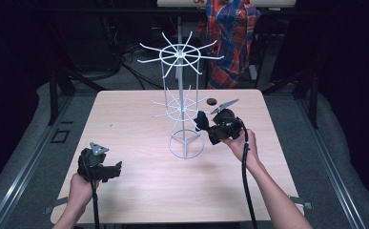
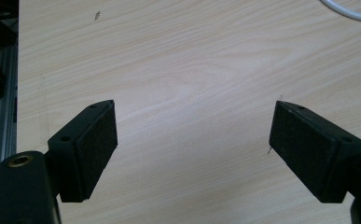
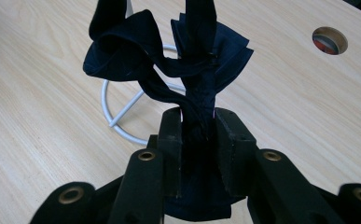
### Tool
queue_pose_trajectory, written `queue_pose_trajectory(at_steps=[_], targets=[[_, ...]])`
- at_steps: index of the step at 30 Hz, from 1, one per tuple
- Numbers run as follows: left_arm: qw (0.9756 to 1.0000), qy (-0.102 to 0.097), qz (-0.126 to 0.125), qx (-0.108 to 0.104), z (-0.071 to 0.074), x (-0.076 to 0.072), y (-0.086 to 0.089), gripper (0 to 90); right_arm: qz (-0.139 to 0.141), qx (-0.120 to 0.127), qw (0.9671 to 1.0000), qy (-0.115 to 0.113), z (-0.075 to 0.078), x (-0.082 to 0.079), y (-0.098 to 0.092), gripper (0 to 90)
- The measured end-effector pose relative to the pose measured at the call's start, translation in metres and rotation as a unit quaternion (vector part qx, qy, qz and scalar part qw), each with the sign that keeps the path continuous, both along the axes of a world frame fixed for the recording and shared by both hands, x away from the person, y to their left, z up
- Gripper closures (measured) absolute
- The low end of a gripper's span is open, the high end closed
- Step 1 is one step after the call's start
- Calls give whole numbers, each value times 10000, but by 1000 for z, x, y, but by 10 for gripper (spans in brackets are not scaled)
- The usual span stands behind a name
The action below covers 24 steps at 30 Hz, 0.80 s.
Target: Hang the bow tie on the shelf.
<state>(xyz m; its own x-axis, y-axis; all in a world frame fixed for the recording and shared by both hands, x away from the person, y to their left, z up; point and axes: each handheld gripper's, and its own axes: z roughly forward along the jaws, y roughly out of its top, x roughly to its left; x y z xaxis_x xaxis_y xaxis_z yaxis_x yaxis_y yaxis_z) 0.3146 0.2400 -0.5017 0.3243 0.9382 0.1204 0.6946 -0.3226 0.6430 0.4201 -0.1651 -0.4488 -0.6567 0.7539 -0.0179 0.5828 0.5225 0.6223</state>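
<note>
The dark cloth [image 3: 169,60] runs past the top edge, its upper end unseen.

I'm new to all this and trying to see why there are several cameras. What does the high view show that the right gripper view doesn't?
High view alone: the whole white wire rack with its two tiers of spokes, the left hand-held gripper and a plaid cloth behind the table. Right gripper view alone: the dark cloth's folds pinched between the jaws. Both: the right hand-held gripper, the rack's base ring, the table's round hole.
</note>
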Motion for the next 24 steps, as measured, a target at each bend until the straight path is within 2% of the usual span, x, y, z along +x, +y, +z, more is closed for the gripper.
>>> queue_pose_trajectory(at_steps=[10,24], targets=[[10000,5,-4,-5,0,0,0,155,-1,-8,10000,35,-4,0,-1,671],[10000,8,-1,-12,0,0,0,155,66,47,9999,68,0,-4,-7,542]])
